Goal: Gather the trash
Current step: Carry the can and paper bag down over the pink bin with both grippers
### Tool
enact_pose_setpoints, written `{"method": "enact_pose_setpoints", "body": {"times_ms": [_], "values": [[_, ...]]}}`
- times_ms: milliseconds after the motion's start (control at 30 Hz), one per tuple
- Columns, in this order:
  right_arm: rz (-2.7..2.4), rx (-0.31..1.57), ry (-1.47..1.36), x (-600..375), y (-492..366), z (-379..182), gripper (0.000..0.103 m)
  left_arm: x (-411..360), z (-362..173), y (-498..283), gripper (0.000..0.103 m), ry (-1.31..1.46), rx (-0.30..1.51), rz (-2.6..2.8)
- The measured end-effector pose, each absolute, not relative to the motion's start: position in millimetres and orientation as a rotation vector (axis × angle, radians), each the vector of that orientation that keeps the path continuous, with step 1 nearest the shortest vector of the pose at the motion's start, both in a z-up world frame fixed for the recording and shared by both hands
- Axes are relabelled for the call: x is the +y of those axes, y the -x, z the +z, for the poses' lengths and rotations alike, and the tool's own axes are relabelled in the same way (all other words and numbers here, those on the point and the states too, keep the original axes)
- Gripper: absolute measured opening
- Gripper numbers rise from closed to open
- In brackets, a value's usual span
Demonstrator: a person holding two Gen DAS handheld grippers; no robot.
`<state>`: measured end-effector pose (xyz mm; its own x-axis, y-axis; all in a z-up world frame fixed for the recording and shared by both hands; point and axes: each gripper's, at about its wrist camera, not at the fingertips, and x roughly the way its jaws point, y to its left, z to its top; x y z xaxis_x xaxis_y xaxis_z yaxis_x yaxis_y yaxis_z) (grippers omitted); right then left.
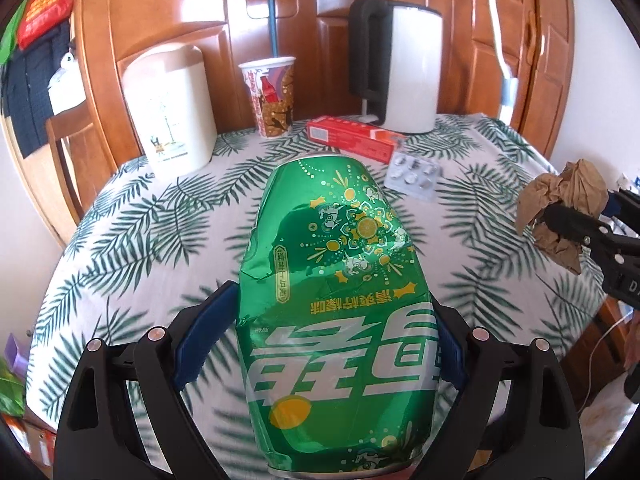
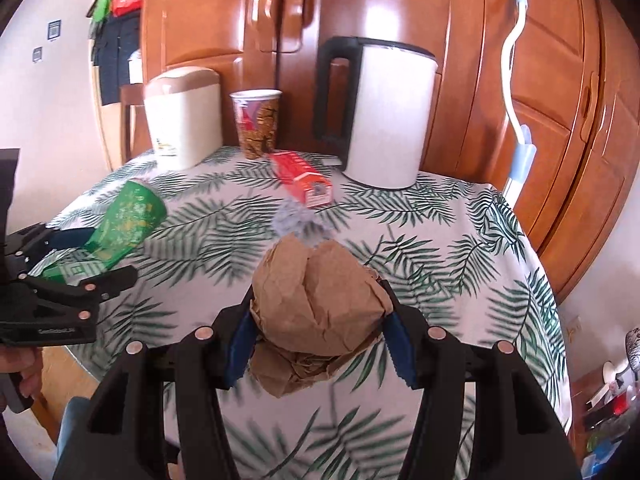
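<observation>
A round table draped in a white cloth printed with green palm fronds stands before glossy wooden wardrobe doors, with pale wall to either side. At its far edge a white kettle with a black handle stands beside a printed paper cup and a cream lidded bin, all upright.

Raised above the cloth, the left gripper has its jaws clamped against the sides of a crushed green soda can. The can is dented and creased along its body, marked with white lettering and yellow citrus motifs, and it points away from the camera toward the middle of the table.

To its right, the right gripper has its jaws pressed on a crumpled ball of brown paper, wrinkled and folded in on itself, carried clear of the cloth.

A red carton lies flat near the kettle's base, and just in front of it a silver blister pack of pills rests on the cloth. A person's hand grips the left tool's handle at the edge of the right wrist view.
</observation>
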<state>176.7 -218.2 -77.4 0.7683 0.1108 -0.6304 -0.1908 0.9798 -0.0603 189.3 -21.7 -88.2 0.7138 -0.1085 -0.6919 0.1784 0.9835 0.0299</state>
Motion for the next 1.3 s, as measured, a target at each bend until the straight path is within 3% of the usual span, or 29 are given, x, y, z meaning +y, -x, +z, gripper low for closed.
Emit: {"method": "enact_pose_setpoints", "body": {"times_ms": [367,667,933,1300], "values": [[0.261,0.659,0.127,-192,-81,-79,0.056,-30,-83,-98,0.087,-0.103,0.743,-0.237],[0.307,0.743,0.125,-189,-21,-119,0.056,-33,-118,-33,0.087,-0.12,0.821,-0.295],[0.316,0.889,0.104,-191,-11,-195,0.056,-49,-212,-12,0.087,-0.148,0.995,-0.35],[0.301,1.037,0.079,-193,-29,-275,0.056,-70,-372,-47,0.087,-0.218,1.27,-0.351]]}}
